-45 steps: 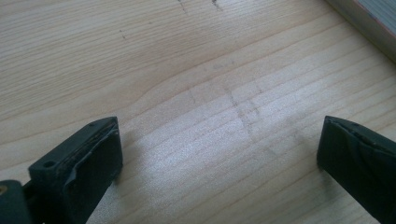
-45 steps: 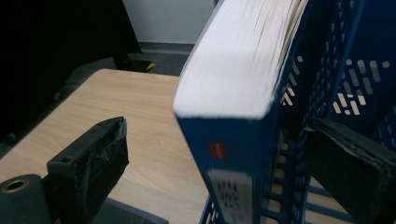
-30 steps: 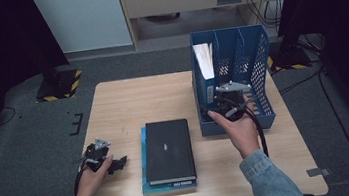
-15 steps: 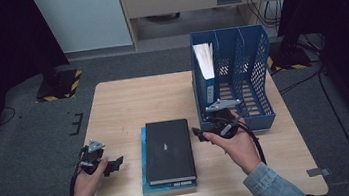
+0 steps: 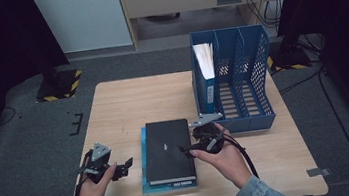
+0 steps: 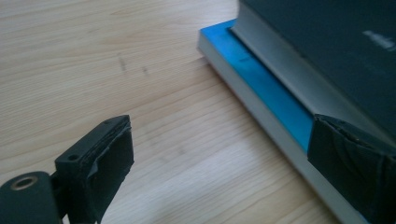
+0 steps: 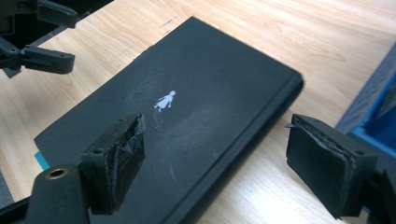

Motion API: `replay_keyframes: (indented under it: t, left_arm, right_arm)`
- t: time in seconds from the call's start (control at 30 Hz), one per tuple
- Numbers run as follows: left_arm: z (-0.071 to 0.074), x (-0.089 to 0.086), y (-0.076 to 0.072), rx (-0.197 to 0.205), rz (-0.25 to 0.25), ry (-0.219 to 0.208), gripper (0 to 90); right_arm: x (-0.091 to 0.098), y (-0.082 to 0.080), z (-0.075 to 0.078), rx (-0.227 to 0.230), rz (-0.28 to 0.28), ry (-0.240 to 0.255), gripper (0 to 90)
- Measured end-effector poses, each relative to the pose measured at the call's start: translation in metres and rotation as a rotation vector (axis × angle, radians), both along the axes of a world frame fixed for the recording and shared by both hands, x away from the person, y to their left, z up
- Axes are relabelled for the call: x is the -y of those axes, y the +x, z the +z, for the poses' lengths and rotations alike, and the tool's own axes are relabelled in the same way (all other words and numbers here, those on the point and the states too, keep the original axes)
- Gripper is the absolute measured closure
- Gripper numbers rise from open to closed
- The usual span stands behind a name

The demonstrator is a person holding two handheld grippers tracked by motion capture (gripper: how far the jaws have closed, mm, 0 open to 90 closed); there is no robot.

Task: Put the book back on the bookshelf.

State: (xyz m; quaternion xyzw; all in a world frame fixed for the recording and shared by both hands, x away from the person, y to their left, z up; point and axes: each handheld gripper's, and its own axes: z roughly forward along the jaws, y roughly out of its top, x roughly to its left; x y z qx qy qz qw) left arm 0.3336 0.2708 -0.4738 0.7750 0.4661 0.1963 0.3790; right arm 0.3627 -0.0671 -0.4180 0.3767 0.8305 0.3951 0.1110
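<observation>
Black book (image 5: 170,150), lying flat on a thinner blue book (image 5: 144,162) at the near middle of the surface (image 5: 128,103), sits between the two grippers. The right gripper (image 5: 185,149) hovers over the black book's right long edge, jaws spread wide with nothing between the pads; in the right gripper view one pad (image 7: 122,154) hangs over the cover and the other (image 7: 322,158) beyond the edge, over bare wood. Its jaws have just been closing a little, with no contact on the book yet. The left gripper (image 5: 126,165), just left of the stack, is also wide and empty; in the left gripper view its jaws stand level with the stack's near corner, one pad (image 6: 348,158) in front of the blue cover, whether touching cannot be told.

Beyond the right gripper stands a blue file rack (image 5: 241,82), one slot holding a blue binder (image 5: 207,81) upright, the others free.

Judged step: taking the black book for the rack. To do it well, the right gripper should sink until the far pad is below the cover's edge, then pinch the black book alone, near mid-length, so it lifts level. The left gripper might steady the blue book so that it does not drag along.
</observation>
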Motion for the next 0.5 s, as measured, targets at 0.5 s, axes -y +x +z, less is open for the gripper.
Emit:
replay_keyframes:
  t: [0.5]
  left_arm:
    - [0.012, 0.053, 0.0, 0.014, -0.156, -0.041, 13.4]
  right_arm:
    - [-0.02, -0.003, -0.036, -0.068, 0.074, -0.004, 12.8]
